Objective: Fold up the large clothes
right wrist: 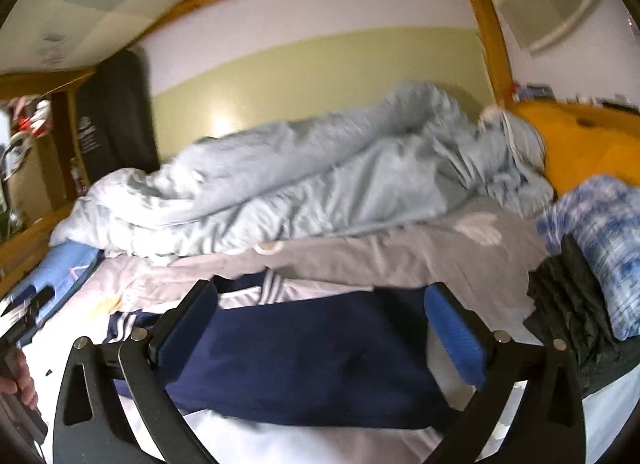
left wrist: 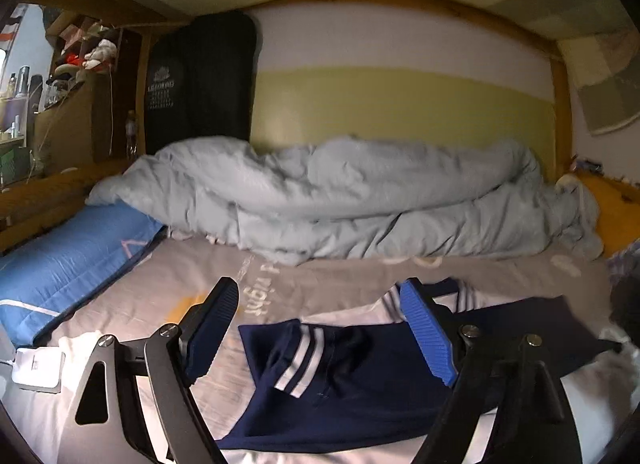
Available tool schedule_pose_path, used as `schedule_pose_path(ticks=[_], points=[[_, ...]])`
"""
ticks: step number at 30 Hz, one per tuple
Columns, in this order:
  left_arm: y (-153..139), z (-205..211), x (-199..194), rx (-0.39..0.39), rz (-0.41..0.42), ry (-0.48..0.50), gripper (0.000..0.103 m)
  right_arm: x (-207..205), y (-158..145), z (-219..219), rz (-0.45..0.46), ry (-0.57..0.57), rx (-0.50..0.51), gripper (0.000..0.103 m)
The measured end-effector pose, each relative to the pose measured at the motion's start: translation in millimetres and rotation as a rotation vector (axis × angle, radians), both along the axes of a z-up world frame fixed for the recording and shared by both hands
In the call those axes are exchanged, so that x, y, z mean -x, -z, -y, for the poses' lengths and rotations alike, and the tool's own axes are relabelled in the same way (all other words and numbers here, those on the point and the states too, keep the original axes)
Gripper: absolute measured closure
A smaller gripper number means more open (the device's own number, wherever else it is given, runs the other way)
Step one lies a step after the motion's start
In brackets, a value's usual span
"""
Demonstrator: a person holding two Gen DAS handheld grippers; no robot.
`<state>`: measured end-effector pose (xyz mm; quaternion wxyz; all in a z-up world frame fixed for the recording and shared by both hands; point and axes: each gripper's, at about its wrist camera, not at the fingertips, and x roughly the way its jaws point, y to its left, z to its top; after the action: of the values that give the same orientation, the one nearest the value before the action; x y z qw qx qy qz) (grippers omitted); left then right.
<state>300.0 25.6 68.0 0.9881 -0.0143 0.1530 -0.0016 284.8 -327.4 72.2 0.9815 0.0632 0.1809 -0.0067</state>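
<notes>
My left gripper hangs released, blue ribbed pads spread with nothing between them; my right gripper is likewise wide and empty, both lifted clear so the cloth can settle, I judge; beneath them the navy-blue fabric garment with white stripes lies flat on the grey printed bedsheet, partly folded, its long axis running across my view from left to right, the striped cuff turned toward the left; to the left sits a blue rectangular pillow; beyond, a rumpled pale-blue duvet is bunched against the wall, probably to free folding room.
</notes>
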Motion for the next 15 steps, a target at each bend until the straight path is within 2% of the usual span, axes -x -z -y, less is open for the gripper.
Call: schedule_pose_path(ticks=[3, 6, 8, 12, 15], points=[[-14.5, 10.0, 19.7, -0.011, 0.038, 0.054, 0.018, 17.6, -9.6, -16.4, 0.032, -0.009, 0.046, 0.000], [-30.8, 23.6, 45.3, -0.027, 0.093, 0.081, 0.008, 40.8, -23.0, -29.3, 0.055, -0.010, 0.084, 0.000], [-42.5, 31.3, 64.9, -0.029, 0.113, 0.098, 0.000, 56.9, -32.8, -32.1, 0.062, -0.006, 0.066, 0.000], [-68.8, 35.9, 106.4, -0.045, 0.151, 0.118, 0.000, 86.9, -61.3, -35.0, 0.055, -0.010, 0.012, 0.000], [-89.5, 32.3, 140.9, -0.044, 0.169, 0.120, 0.000, 112.3, -81.1, -44.9, 0.046, 0.036, 0.071, 0.000]])
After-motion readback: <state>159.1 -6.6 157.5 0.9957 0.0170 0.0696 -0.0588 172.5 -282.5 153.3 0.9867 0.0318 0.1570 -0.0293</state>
